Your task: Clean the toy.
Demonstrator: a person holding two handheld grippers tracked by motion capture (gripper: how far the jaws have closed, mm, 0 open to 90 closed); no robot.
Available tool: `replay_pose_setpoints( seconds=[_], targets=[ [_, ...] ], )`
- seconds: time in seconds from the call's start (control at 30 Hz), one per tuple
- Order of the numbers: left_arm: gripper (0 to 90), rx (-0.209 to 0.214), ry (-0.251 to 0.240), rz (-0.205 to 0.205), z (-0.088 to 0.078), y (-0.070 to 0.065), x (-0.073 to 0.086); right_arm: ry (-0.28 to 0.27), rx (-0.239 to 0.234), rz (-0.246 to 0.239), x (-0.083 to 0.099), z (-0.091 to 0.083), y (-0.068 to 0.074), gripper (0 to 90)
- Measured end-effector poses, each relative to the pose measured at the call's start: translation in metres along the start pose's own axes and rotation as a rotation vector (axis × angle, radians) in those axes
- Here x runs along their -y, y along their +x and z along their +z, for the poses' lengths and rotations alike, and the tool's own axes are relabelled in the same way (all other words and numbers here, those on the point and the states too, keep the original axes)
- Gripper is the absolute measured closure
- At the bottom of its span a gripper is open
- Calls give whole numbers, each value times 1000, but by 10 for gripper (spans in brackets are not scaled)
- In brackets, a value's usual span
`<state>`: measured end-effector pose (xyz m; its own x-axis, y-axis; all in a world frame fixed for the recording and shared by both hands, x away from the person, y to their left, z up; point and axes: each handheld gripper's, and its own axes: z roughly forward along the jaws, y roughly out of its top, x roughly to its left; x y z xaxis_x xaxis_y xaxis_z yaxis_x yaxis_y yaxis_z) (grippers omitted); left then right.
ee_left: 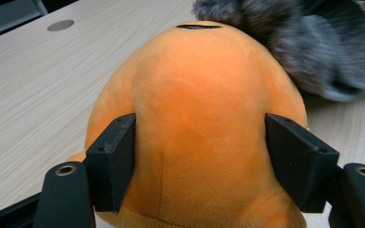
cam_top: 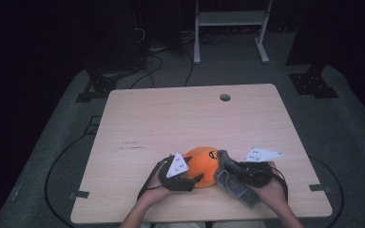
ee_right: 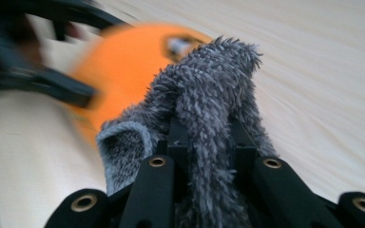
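Left gripper clamped its black jaws on both sides of the round orange plush toy, which sat on the pale wooden table near its front edge. Just right of it, touching the toy, the fuzzy grey sock was pinched tight in the right gripper.

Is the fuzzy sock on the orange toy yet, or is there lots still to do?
Not on yet. Done: the left gripper is clamped on both sides of the orange plush toy on the table, and the right gripper has pinched the grey fuzzy sock. In hand: the sock lies against the toy's side. Left, probably: pulling it over the toy.
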<state>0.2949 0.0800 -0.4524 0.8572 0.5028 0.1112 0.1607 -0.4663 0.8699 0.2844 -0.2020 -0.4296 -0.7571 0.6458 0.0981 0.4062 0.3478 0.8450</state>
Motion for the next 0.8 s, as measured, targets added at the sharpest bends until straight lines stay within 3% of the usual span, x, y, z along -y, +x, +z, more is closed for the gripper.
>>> replay_pose_setpoints(
  seconds=[0.1,0.13,0.17,0.3,0.37,0.43,0.5,0.6,0.67,0.7,0.8],
  targets=[
    [292,0,1,-3,0,0,0,15,4,-31,-2,8,6,756],
    [292,2,-2,-5,0,0,0,23,-1,5,2,10,-3,756],
    [292,3,-4,-10,1,1,0,23,-1,5,2,10,-3,756],
    [291,2,0,-14,1,1,-1,61,77,66,12,10,-19,759],
    [289,-2,0,-9,1,0,-1,36,60,68,10,6,-17,758],
    [289,-3,3,-5,1,-1,-1,-5,18,41,4,4,-7,757],
    [290,1,6,-3,0,-1,0,-5,10,13,0,8,-2,756],
    [291,2,1,3,1,-2,-1,13,14,43,4,11,-10,756],
    [291,1,3,13,2,-4,-2,36,62,91,9,11,-24,758],
    [291,0,6,19,2,-5,-2,36,62,91,9,11,-24,758],
    [290,9,16,55,1,-8,-3,-35,24,108,3,5,-21,756]
  ],
)
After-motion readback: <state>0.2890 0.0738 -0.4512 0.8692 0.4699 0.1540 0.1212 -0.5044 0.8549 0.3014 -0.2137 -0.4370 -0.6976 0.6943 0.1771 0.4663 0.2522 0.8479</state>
